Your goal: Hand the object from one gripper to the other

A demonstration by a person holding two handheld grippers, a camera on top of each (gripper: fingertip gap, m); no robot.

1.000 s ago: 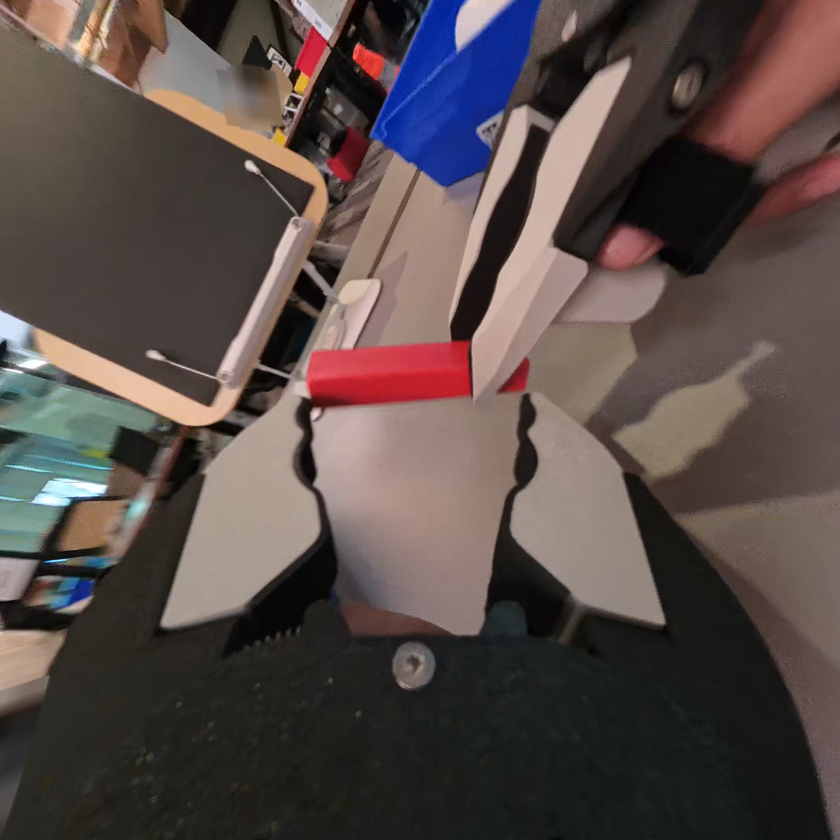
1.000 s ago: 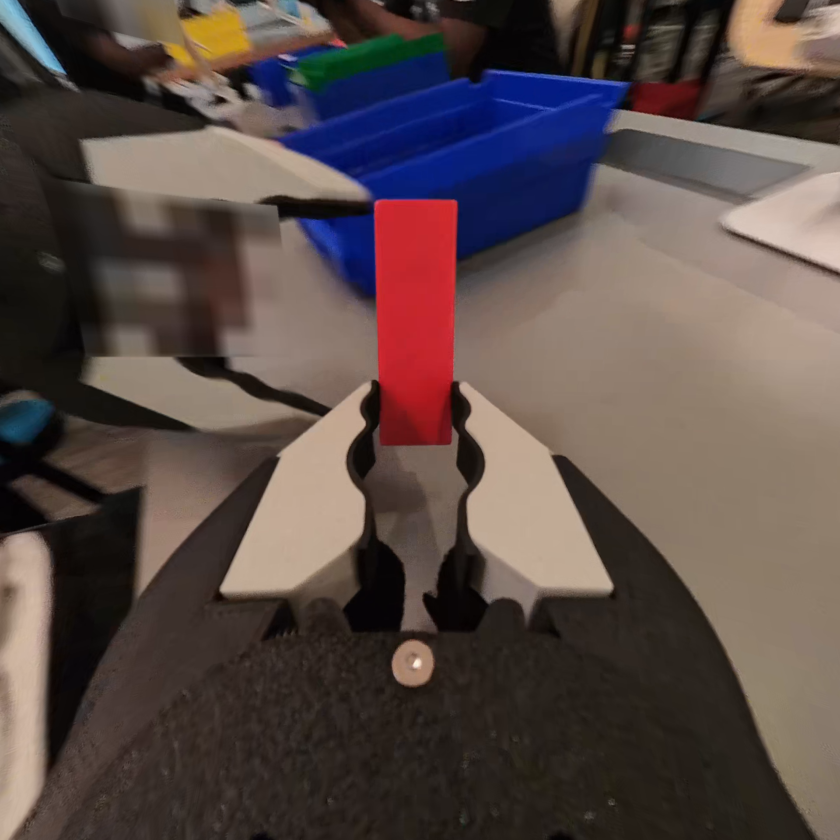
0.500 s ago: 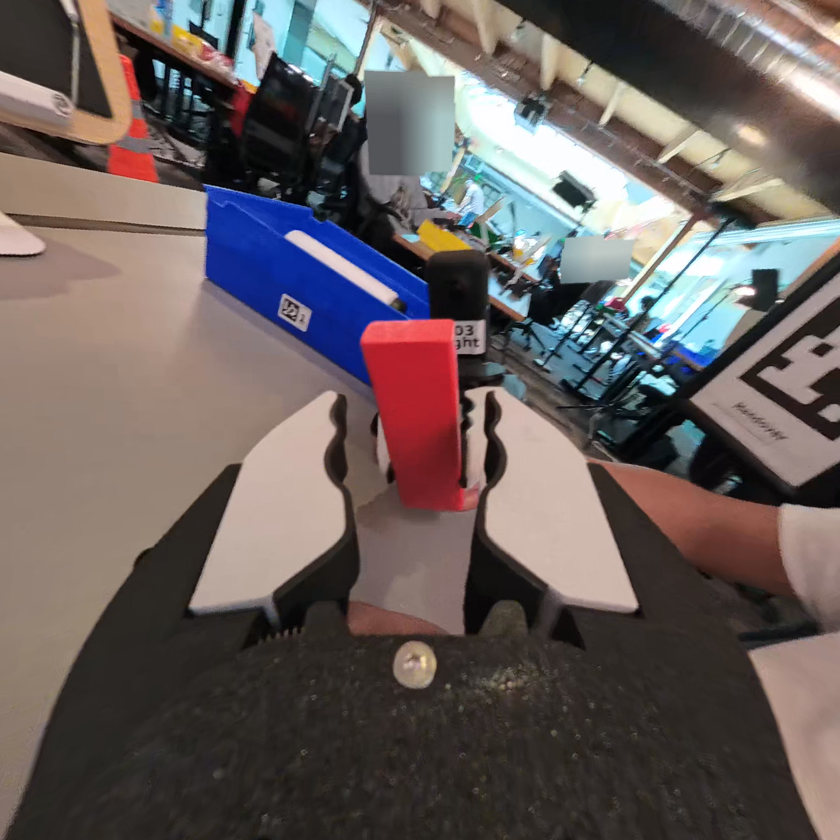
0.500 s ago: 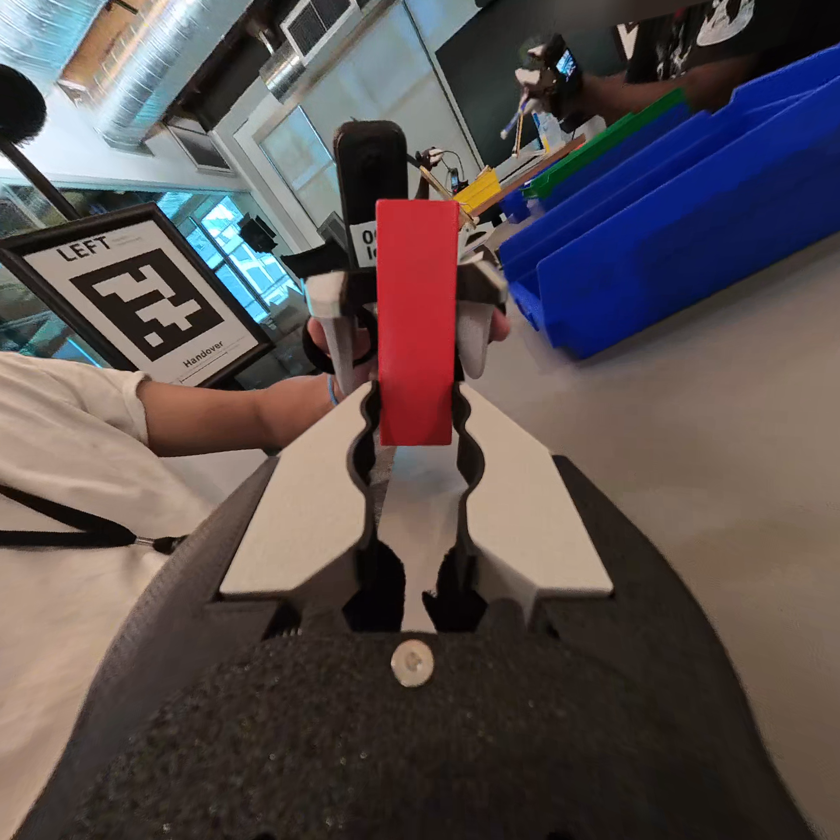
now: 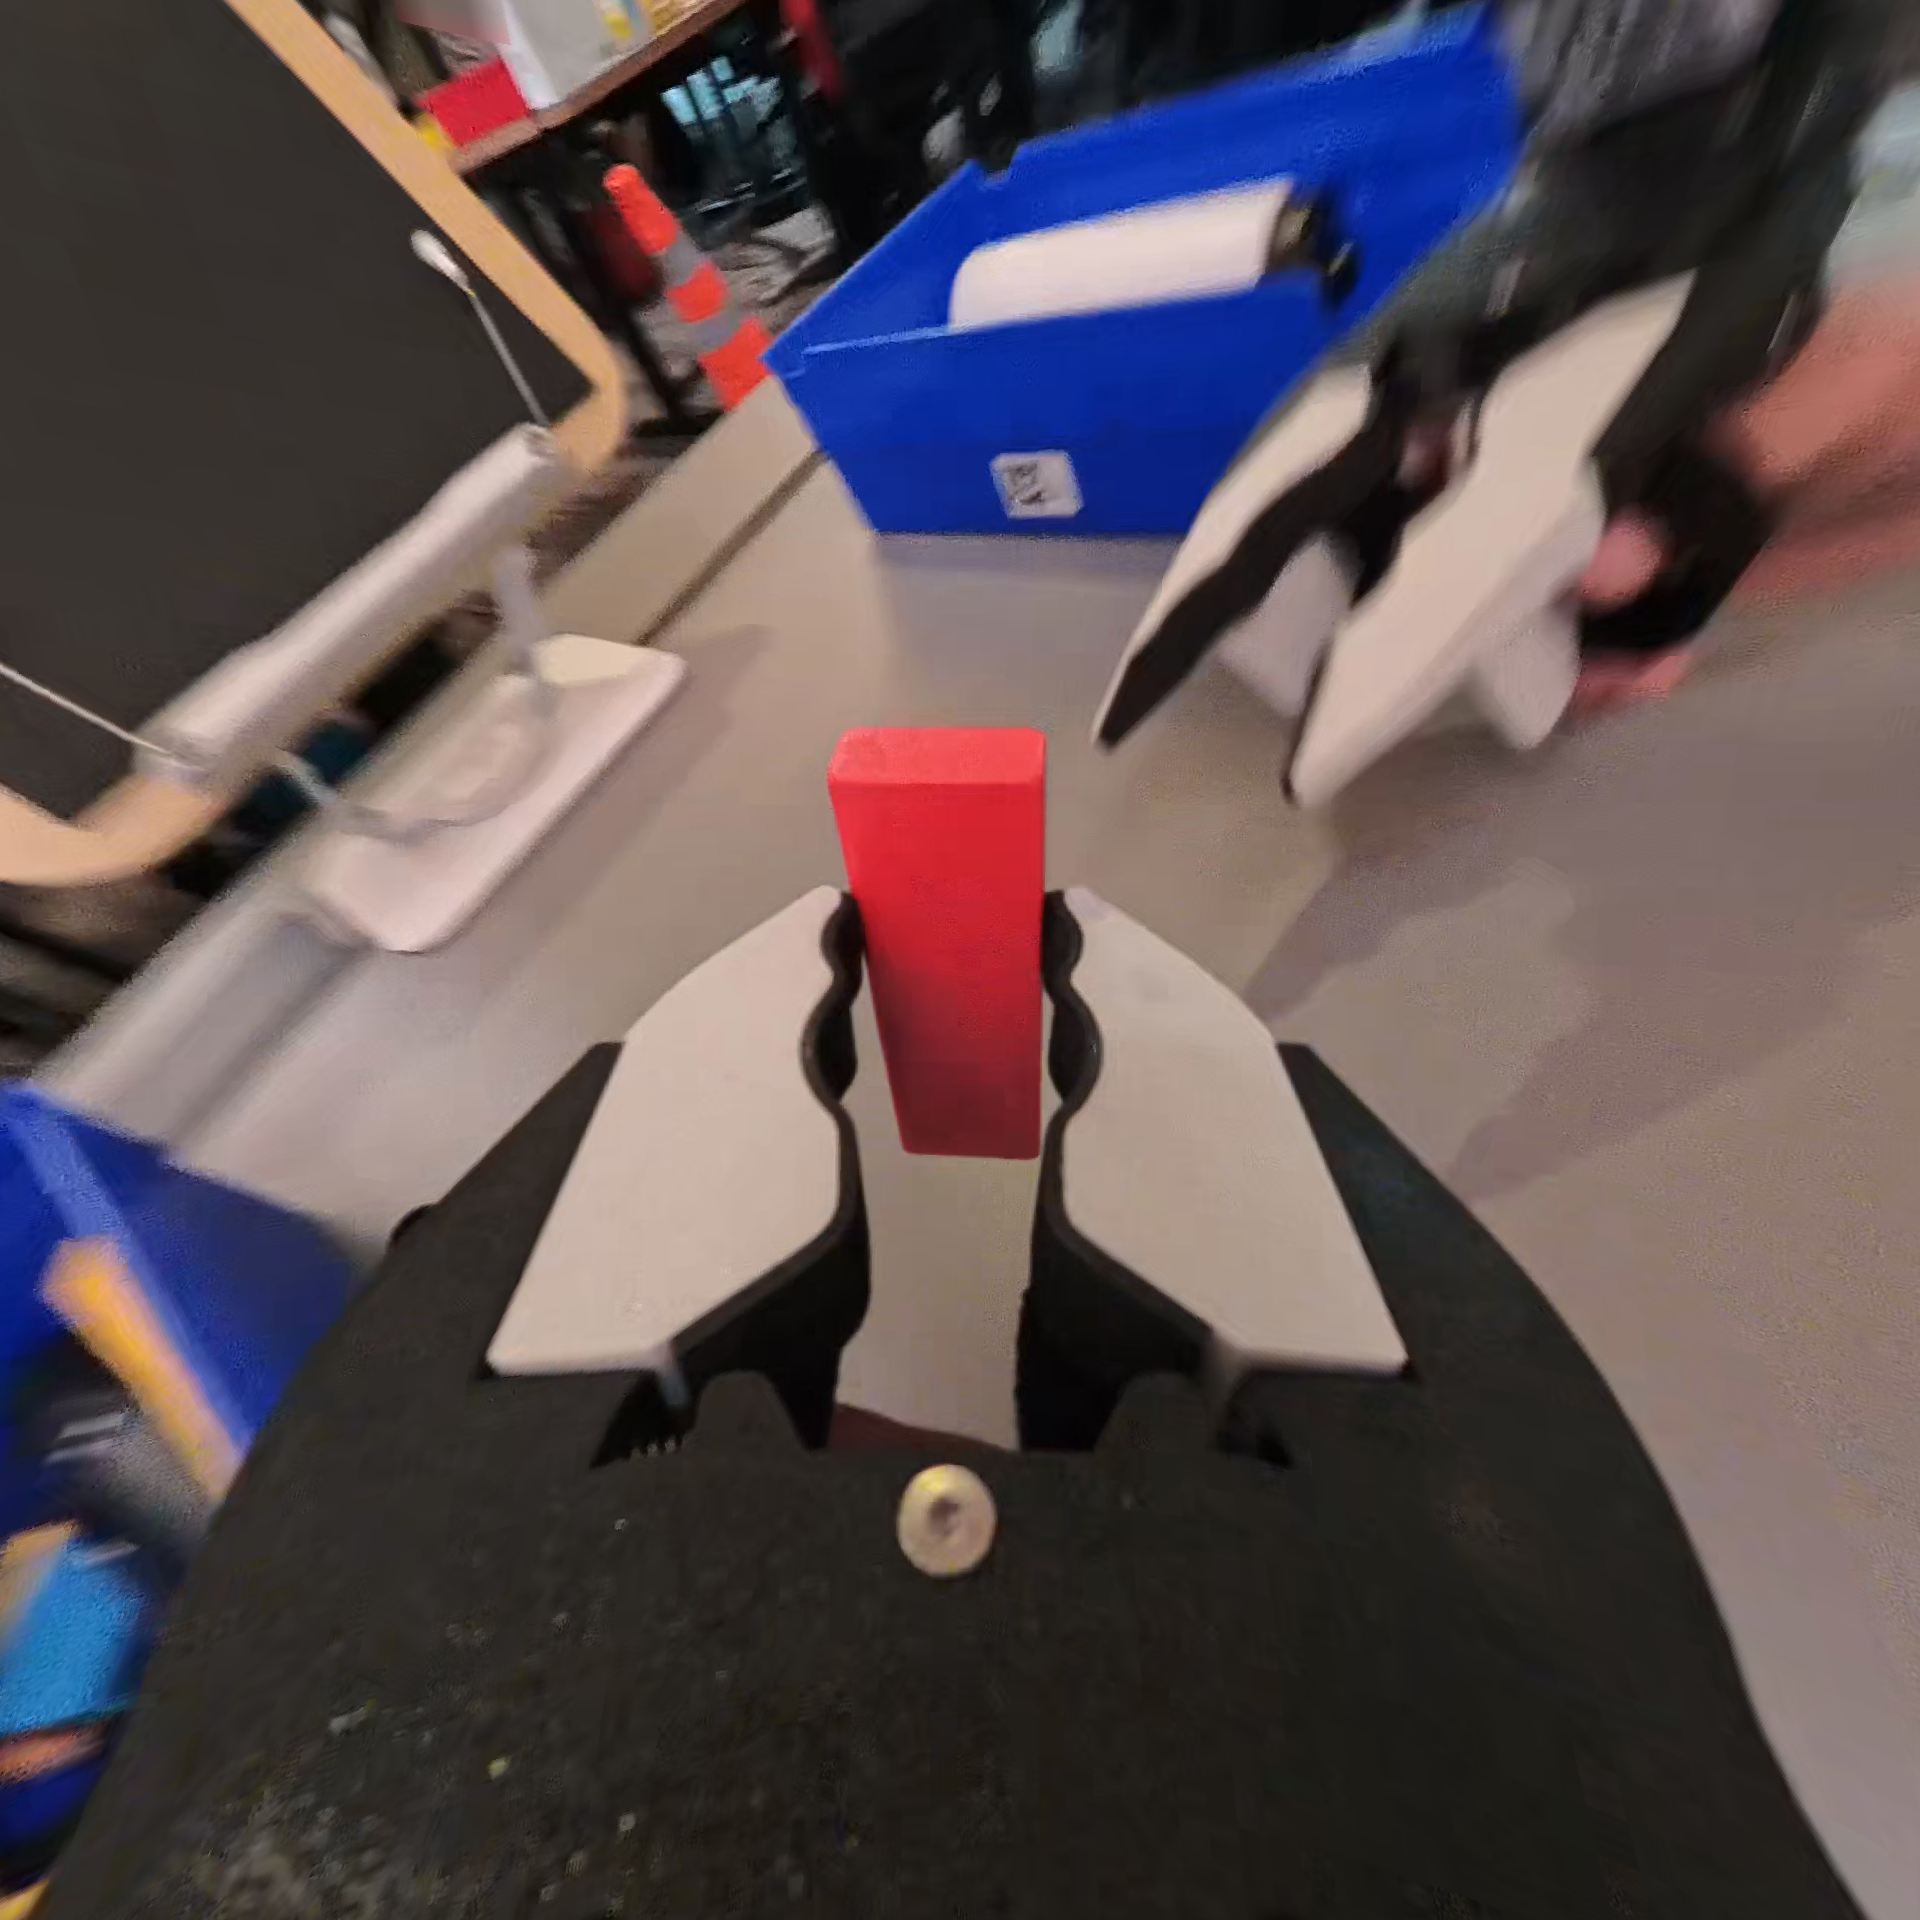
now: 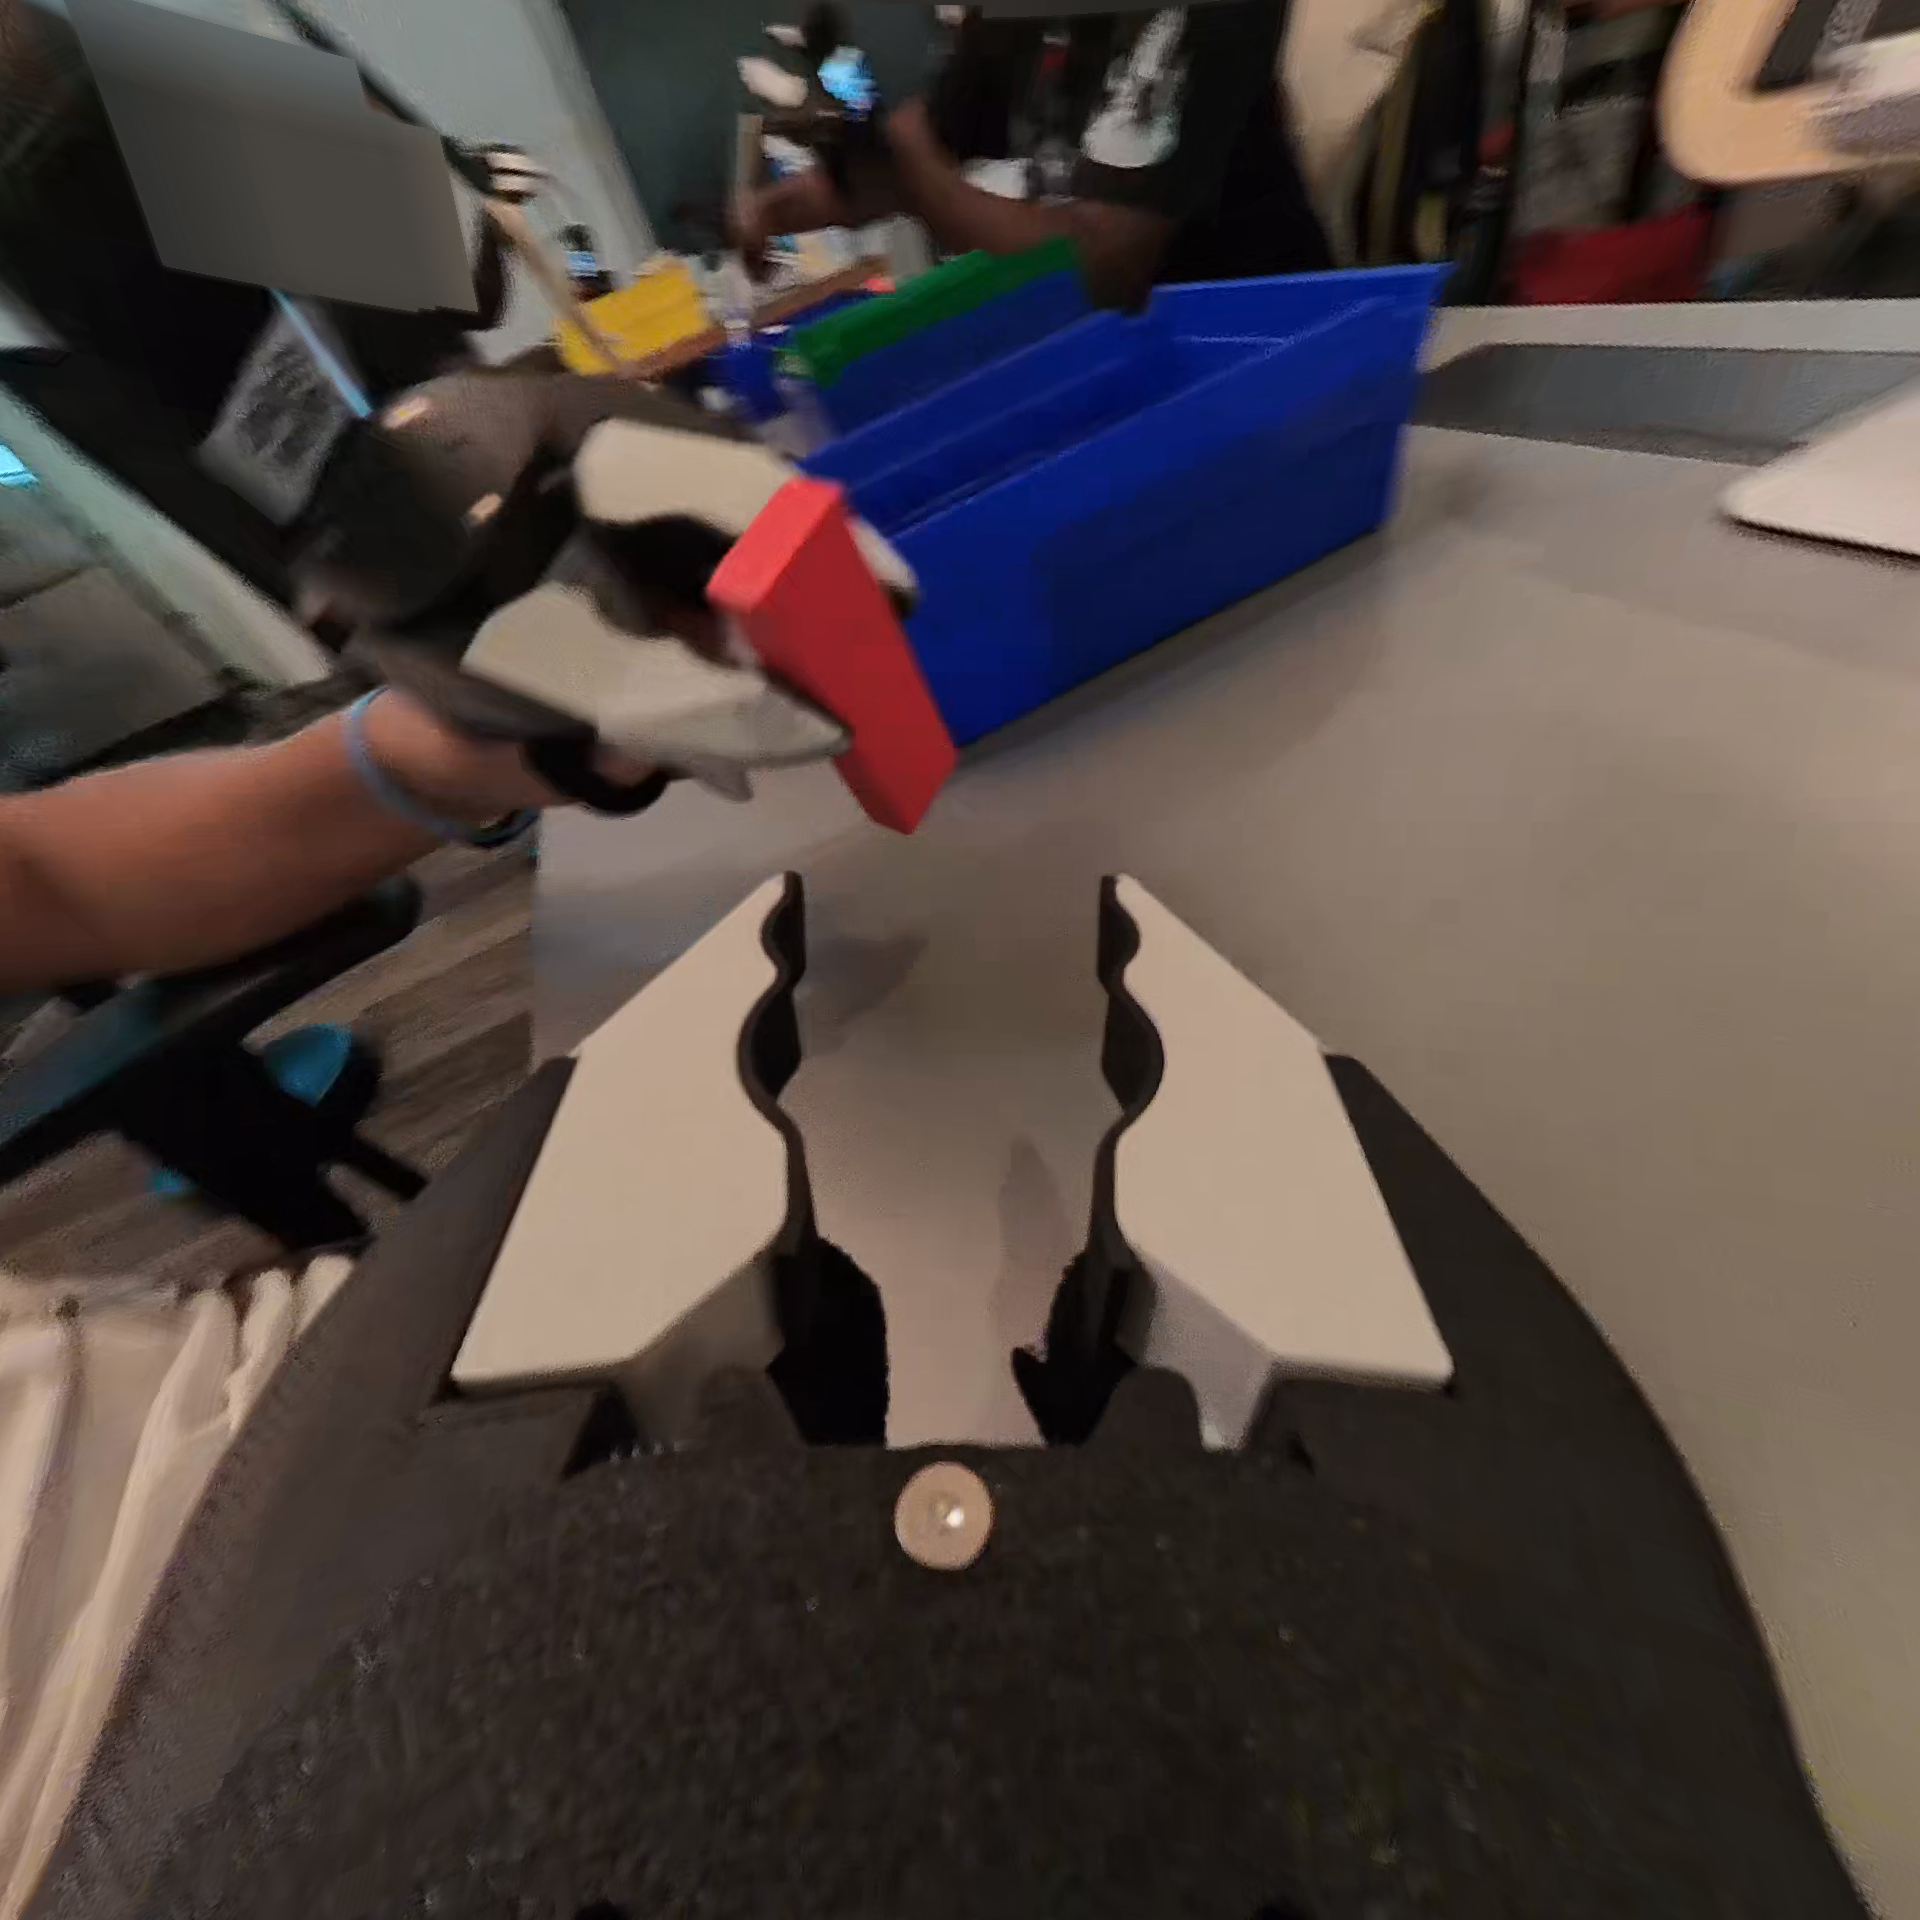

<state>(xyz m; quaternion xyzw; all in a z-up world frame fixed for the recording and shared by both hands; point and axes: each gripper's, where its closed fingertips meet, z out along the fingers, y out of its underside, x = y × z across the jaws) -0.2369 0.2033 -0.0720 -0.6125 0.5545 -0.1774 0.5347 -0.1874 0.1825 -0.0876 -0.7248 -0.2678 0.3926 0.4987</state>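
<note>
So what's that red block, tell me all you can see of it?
The red block is a flat, oblong slab with squared edges, plain matte red, maybe painted wood or plastic. The left gripper pinches its narrow sides, and one end pokes out past the fingertips. It hangs in the air above the grey table, touching nothing else.

A grey table (image 5: 1558, 1039) fills the foreground, with a blue plastic bin (image 5: 1039, 416) standing at its far side. To the left stands a dark board with a pale wooden frame (image 5: 208, 312) on a white base (image 5: 499, 810). Beyond the table's edge, an orange traffic cone (image 5: 696, 291) stands on the floor among cluttered workbenches. More bins, green (image 6: 935, 312) and yellow (image 6: 634, 312), sit farther back.
</note>
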